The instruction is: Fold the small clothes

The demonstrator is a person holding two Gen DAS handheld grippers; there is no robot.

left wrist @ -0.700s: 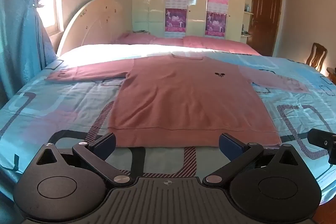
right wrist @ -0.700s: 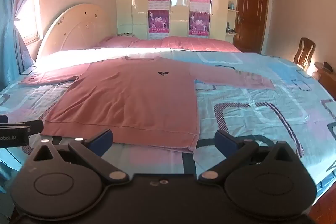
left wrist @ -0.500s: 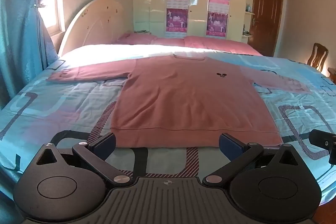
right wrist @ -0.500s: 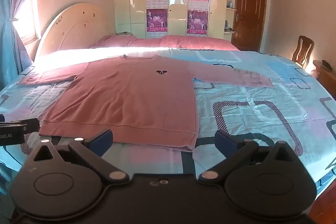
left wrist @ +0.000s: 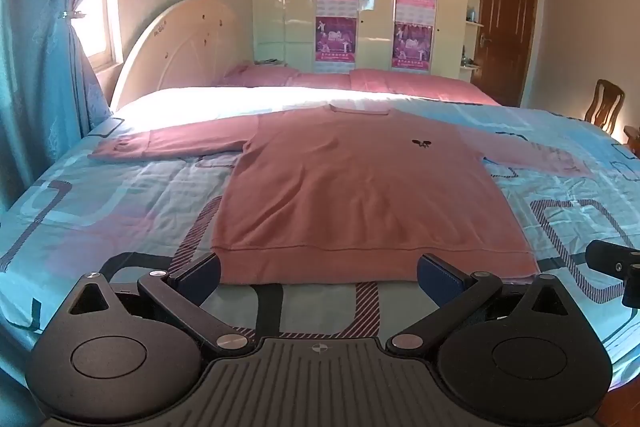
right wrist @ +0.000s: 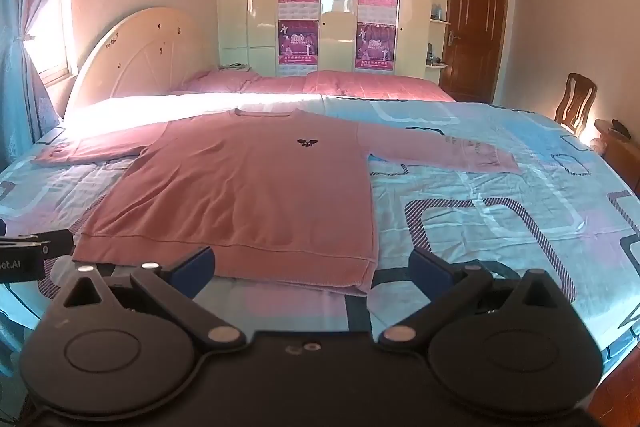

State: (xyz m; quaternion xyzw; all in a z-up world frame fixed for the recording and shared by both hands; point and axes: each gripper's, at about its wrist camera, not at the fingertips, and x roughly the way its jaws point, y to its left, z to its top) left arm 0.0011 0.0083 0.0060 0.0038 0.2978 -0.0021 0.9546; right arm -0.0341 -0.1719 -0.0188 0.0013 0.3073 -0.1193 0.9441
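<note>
A pink long-sleeved sweater (left wrist: 360,187) (right wrist: 256,195) lies flat and face up on the bed, both sleeves spread out sideways, a small dark logo on its chest. Its hem is the nearest edge. My left gripper (left wrist: 318,273) hovers open just short of the middle of the hem, nothing between its blue pads. My right gripper (right wrist: 312,269) is open too, above the hem near the sweater's right corner, empty. Each gripper shows at the edge of the other's view.
The bed (left wrist: 100,195) has a blue and pink patterned cover and pink pillows (left wrist: 360,81) at the far end. A curtain (left wrist: 40,67) hangs on the left. A wooden chair (right wrist: 576,103) and a door (right wrist: 476,27) stand at the right.
Both views have shifted slightly, with the sweater's hem a little higher in the left view. The sweater has not moved and both grippers stay open.
</note>
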